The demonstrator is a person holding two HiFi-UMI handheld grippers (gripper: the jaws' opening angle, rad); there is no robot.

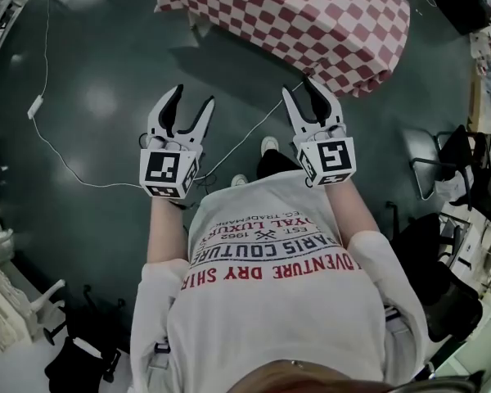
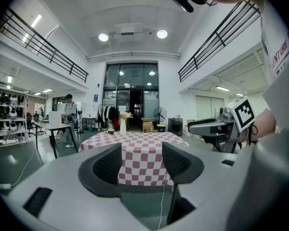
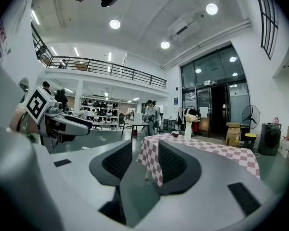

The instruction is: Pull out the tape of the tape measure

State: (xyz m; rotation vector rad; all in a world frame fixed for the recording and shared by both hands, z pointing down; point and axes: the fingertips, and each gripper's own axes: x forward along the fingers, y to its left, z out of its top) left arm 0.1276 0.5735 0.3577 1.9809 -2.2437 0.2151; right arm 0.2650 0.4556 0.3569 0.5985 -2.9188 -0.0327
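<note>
Gaping, jaws apart with nothing between them, the white left gripper [image 1: 192, 97] and the white right gripper [image 1: 299, 87] hung side by side over the dark floor [image 1: 90, 97] — both pointed at the table in red-and-white checked cloth [image 1: 311, 15], well apart. The tape measure could not be made out.

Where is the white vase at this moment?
In both gripper views the white vase stands on the checked table, toward its far side, just right of a small dark cup.
</note>
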